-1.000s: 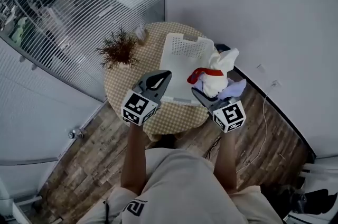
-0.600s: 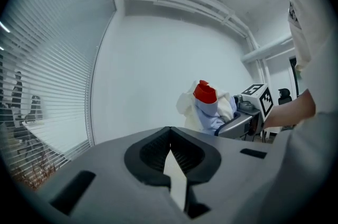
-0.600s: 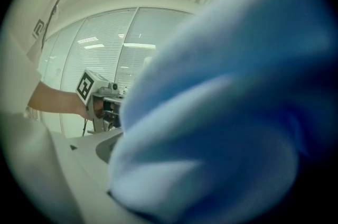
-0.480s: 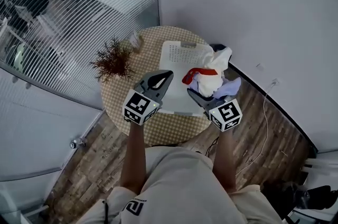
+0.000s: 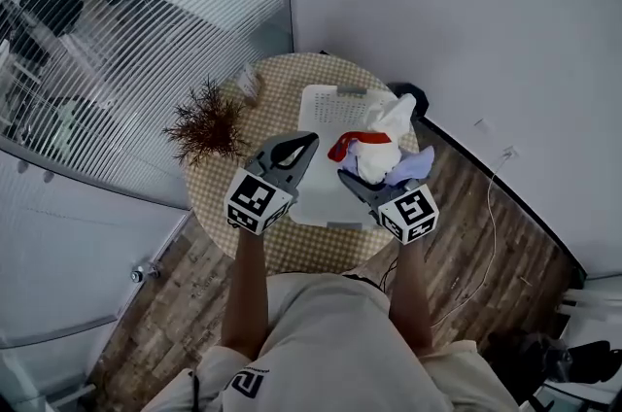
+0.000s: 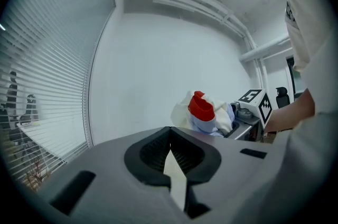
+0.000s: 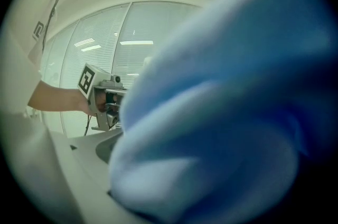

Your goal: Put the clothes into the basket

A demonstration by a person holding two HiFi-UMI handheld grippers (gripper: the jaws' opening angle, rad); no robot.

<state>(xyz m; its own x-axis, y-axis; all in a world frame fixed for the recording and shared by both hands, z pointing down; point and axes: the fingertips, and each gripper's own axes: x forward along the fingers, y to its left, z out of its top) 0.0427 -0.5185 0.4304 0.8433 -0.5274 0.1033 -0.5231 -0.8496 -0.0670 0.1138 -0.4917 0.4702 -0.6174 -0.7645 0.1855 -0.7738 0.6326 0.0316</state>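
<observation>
A white basket [image 5: 326, 114] sits on a round checked table [image 5: 228, 196]. My right gripper [image 5: 352, 180] is shut on a bundle of clothes [image 5: 381, 148]: white and pale blue cloth with a red piece [image 5: 348, 142], held over the basket's right side. Blue cloth [image 7: 222, 112] fills the right gripper view and hides the jaws. My left gripper [image 5: 303, 144] hovers over the basket's left part, shut and holding nothing. In the left gripper view the bundle [image 6: 203, 111] hangs ahead to the right, with the right gripper's marker cube [image 6: 257, 104] beside it.
A dried brown plant [image 5: 206, 120] stands at the table's left edge. A glass partition with blinds [image 5: 117, 31] runs along the left and a plain wall [image 5: 437, 2] lies behind. A thin cable [image 5: 486, 216] trails on the wooden floor at the right.
The right gripper has carried the clothes bundle a little to the left, further over the basket. The left gripper has hardly moved.
</observation>
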